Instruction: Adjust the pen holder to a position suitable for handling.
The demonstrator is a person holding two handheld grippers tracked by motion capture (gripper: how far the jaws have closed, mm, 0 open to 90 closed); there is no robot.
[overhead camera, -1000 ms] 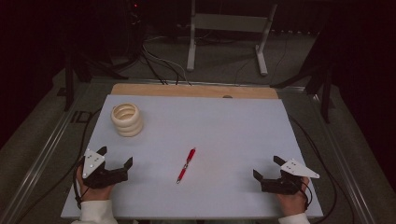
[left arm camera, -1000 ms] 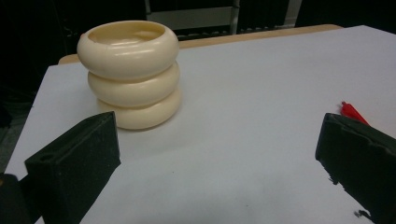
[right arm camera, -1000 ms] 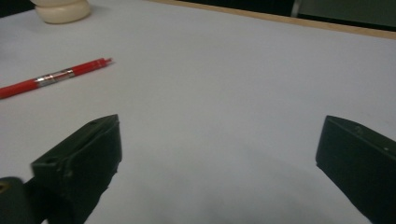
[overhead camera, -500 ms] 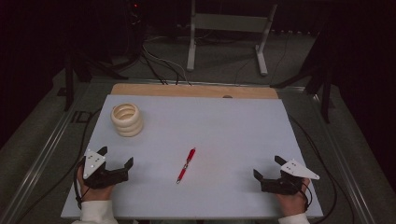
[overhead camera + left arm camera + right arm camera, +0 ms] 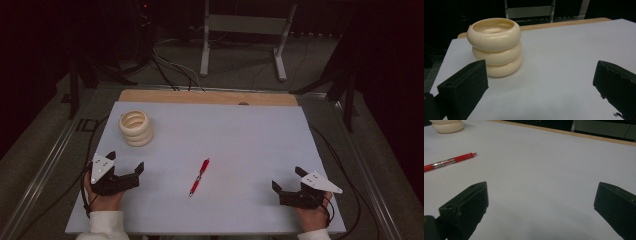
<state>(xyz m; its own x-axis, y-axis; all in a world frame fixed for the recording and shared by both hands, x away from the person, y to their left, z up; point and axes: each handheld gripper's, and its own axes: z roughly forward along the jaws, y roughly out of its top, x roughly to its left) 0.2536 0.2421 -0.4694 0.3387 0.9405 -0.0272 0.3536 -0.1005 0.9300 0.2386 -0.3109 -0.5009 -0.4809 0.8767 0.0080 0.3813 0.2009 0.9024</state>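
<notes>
A red pen (image 5: 199,176) lies on the white table top (image 5: 240,145) near the middle front, its tip pointing away from me; the right gripper view has the pen (image 5: 447,162) at its left edge. A stack of three cream rings (image 5: 136,128) stands at the back left, and the left gripper view looks straight at the ring stack (image 5: 494,46). My left gripper (image 5: 125,162) rests at the front left, open and empty. At the front right my right gripper (image 5: 287,178) is open too, nothing between its jaws.
A wooden strip (image 5: 210,97) runs along the table's far edge. Cables (image 5: 172,70) and a grey metal stand (image 5: 240,35) sit on the floor beyond. Dark frame legs (image 5: 75,75) stand at both sides.
</notes>
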